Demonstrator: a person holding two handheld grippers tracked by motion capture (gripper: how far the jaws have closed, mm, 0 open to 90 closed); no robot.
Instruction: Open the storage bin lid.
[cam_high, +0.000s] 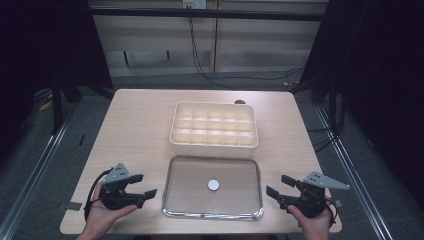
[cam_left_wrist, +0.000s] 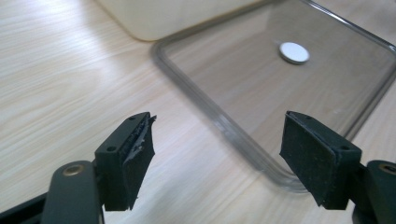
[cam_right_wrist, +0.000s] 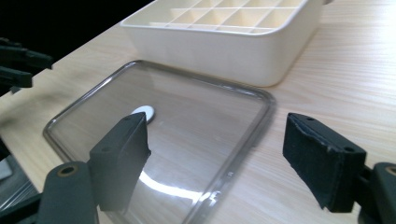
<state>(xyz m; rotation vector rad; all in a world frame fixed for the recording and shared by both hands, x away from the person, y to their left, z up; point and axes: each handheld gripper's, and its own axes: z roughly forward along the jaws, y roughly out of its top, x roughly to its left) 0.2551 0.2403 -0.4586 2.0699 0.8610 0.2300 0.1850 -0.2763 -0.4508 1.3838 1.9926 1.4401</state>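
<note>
we are holding the left gripper (cam_high: 141, 186) and the right gripper (cam_high: 277, 186) wide open and empty, one at each short side of the clear lid (cam_high: 185, 200), which is lying flat on the table (cam_high: 135, 125) just in front of the white box (cam_high: 214, 146). in the left gripper view the lid's rim (cam_left_wrist: 219, 122) is running between our jaws and a little ahead of them, and in the right gripper view the lid's corner (cam_right_wrist: 267, 100) is sitting between the jaws too, but neither pair is touching it. we are judging that the work is only starting: the box is standing open with its little compartments looking empty, though the far ones are hard to read from here. the lid is apart from the box, near it but not on it. what is left, as we see it, is closing on the lid's edges, lifting it and setting it over the box. the small white disc (cam_high: 213, 185) is sitting at the lid's middle.
</note>
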